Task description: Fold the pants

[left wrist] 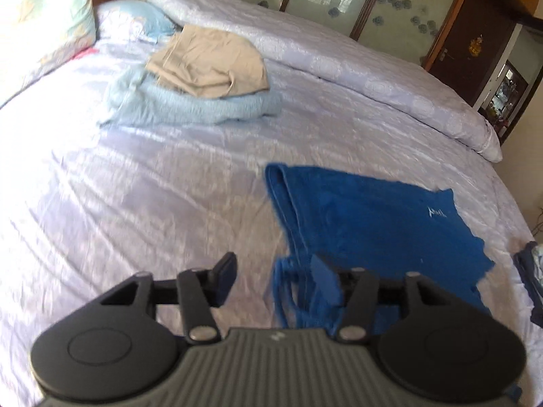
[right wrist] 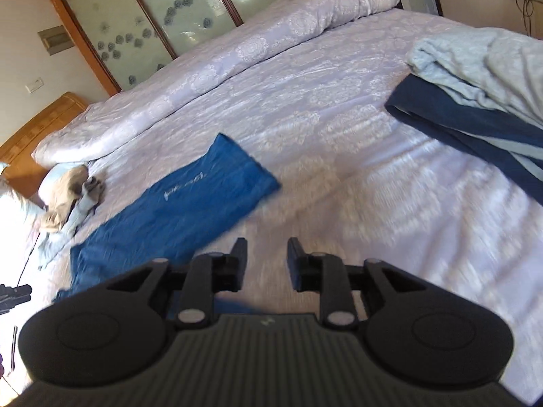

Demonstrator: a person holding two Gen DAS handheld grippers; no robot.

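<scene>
The blue pants are seen lying folded on the bed, in the lower right part of the left wrist view. A small white logo is shown on the top layer, and a loose drawstring end hangs toward the lower edge of the frame. In the right wrist view the same pants are placed at the centre left, stretched diagonally over the pale lilac sheet.

The left tool is held above the bed at the bottom centre of its view. Its jaws are parted widely and nothing is gripped between them; the right finger is seen in front of the blue cloth, but whether it touches the cloth cannot be told. The right tool is also held with its jaws apart, less widely, and only bare sheet is seen between them.

A beige garment is laid on a light blue garment in the upper left of the left wrist view. A rolled quilt is stretched along the far side of the bed. In the upper right of the right wrist view, a dark navy garment is partly covered by pale blue cloth.
</scene>
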